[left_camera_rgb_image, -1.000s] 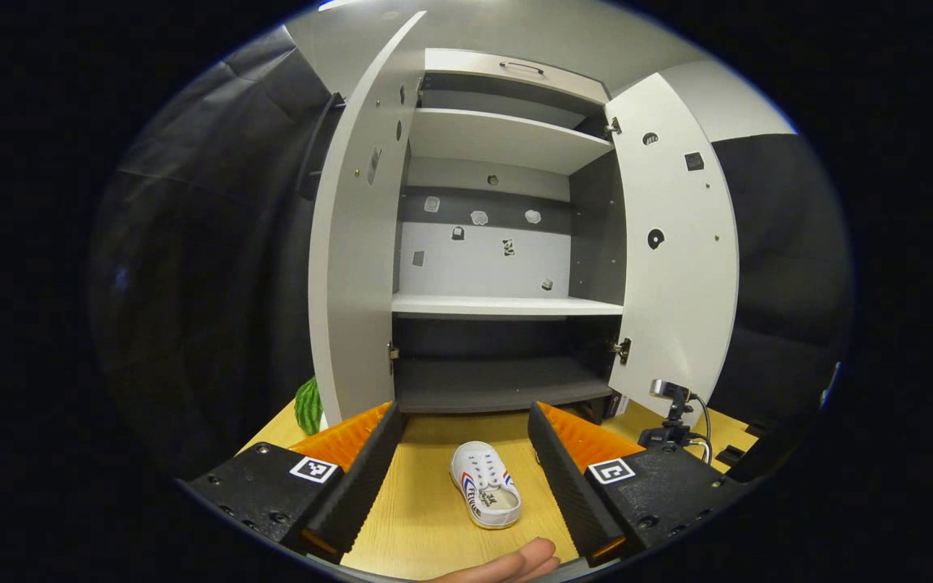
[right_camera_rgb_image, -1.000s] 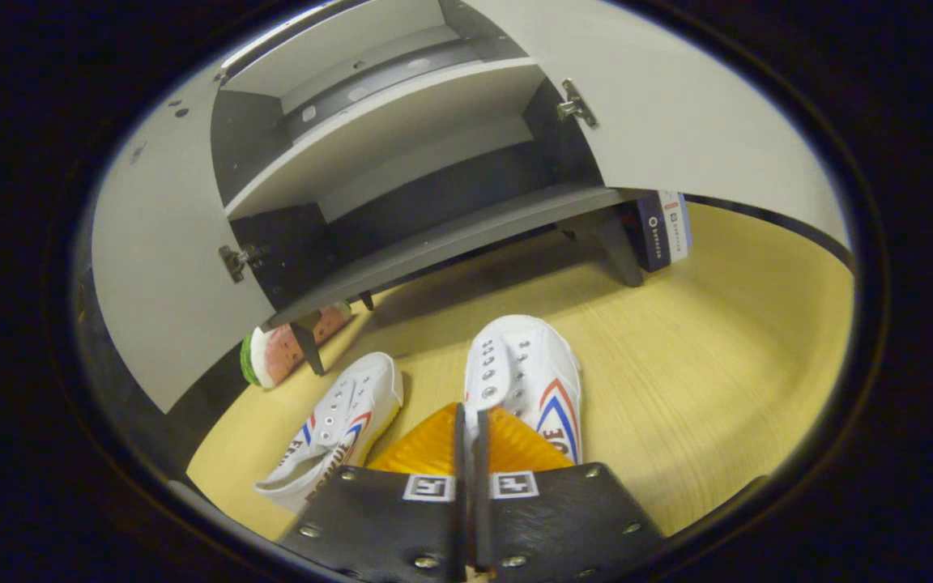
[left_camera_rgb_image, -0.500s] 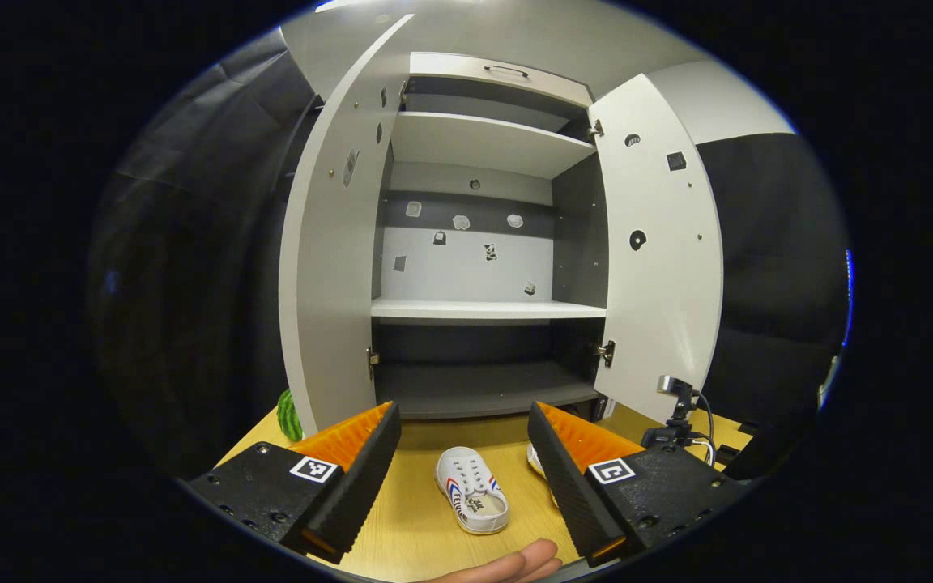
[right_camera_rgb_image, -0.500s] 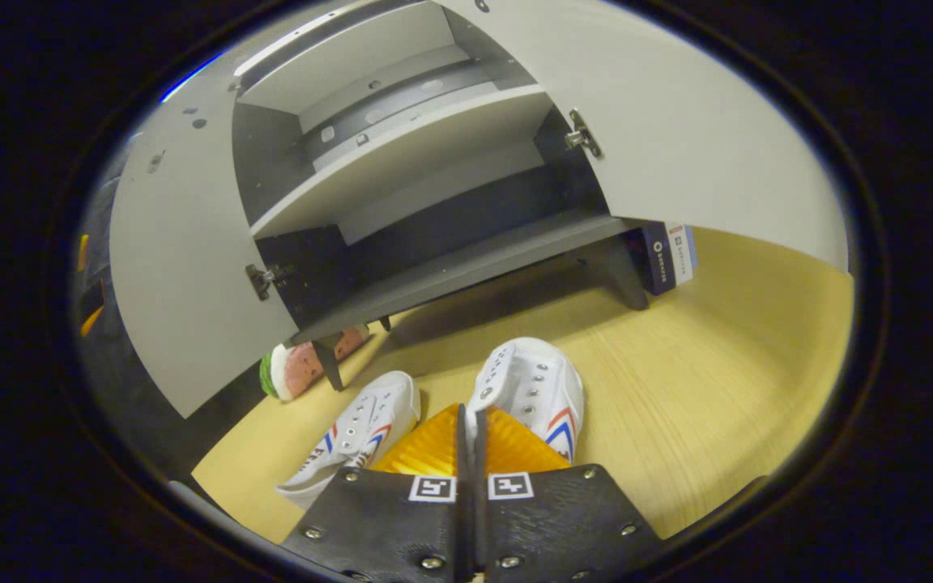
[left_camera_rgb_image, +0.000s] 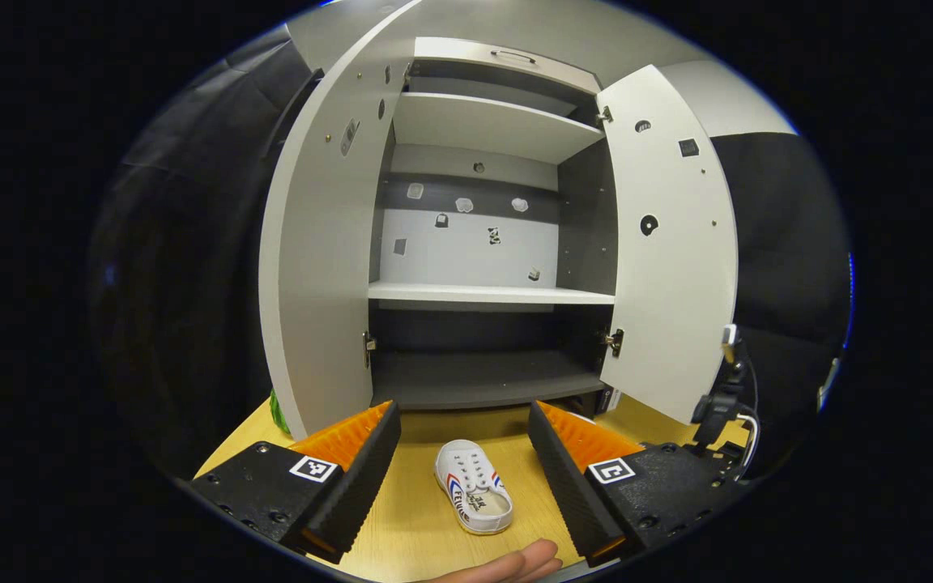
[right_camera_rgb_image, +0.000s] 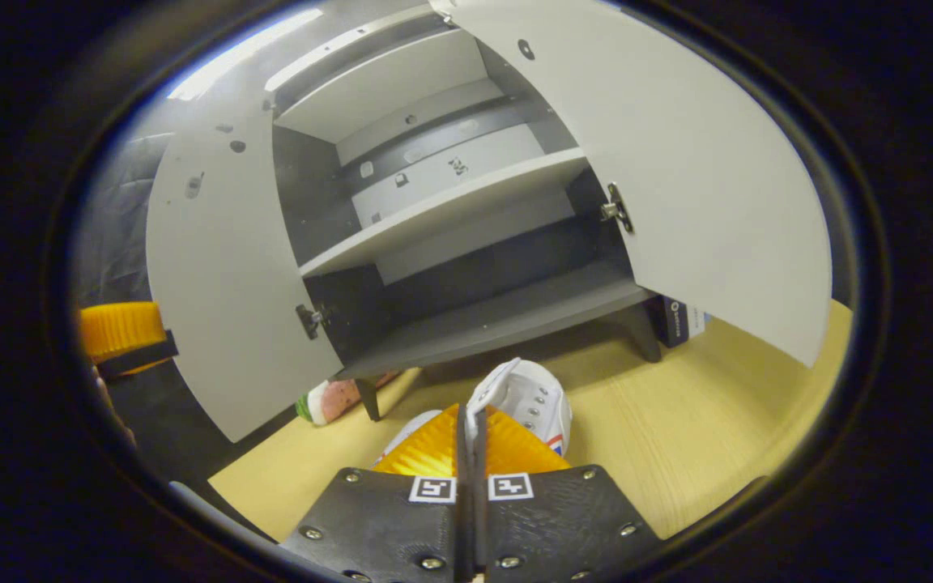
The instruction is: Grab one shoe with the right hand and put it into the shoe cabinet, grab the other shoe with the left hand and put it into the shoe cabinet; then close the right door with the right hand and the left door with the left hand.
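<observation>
My right gripper (right_camera_rgb_image: 472, 417) is clenched on the edge of one white shoe (right_camera_rgb_image: 531, 397), which I hold in front of the open shoe cabinet (right_camera_rgb_image: 466, 219). My left gripper (left_camera_rgb_image: 464, 429) hangs with its fingers spread wide above the other shoe (left_camera_rgb_image: 473, 494), which lies on the wooden floor (left_camera_rgb_image: 410, 518) just before the cabinet's bottom shelf (left_camera_rgb_image: 483, 380).

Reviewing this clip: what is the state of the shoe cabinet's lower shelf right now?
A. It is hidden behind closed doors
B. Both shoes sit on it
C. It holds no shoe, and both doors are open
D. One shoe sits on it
C: the lower shelf is bare with both doors swung open; one shoe lies on the floor between the left gripper's fingers, and the right gripper pinches the other shoe.
</observation>
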A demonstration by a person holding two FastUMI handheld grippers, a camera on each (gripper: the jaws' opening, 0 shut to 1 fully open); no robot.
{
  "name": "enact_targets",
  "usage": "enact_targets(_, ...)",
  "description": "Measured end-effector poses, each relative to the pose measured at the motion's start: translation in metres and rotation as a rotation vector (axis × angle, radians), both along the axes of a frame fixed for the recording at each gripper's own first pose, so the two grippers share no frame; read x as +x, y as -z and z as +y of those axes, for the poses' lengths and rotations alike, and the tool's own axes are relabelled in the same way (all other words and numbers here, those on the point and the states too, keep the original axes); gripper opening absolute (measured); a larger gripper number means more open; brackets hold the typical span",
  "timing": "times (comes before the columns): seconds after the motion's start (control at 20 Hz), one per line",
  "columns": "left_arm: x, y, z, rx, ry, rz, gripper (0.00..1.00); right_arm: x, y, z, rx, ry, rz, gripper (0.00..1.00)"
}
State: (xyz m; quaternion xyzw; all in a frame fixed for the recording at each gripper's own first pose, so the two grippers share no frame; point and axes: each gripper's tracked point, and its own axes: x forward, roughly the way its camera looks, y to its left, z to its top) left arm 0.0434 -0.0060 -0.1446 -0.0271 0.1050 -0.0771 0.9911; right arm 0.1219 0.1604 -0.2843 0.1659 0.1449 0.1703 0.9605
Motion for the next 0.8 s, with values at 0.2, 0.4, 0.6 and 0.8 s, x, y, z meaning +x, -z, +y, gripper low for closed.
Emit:
enact_targets(0.2, 0.011, 0.004, -0.003, 0.011, 0.005, 0.011, 0.97, 0.010, -0.052, 0.002, 0.013, -0.001, -0.076, 0.00)
enact_targets(0.4, 0.025, 0.008, -0.010, 0.014, 0.016, 0.028, 0.97, 0.027, -0.111, 0.003, -0.021, 0.012, -0.170, 0.00)
enact_targets(0.6, 0.045, 0.020, -0.015, 0.011, 0.024, 0.077, 0.96, 0.055, -0.168, 0.005, -0.040, 0.013, -0.236, 0.00)
enact_targets(0.8, 0.062, 0.021, -0.022, -0.011, 0.064, 0.088, 0.97, 0.092, -0.223, 0.005, -0.091, 0.032, -0.305, 0.00)
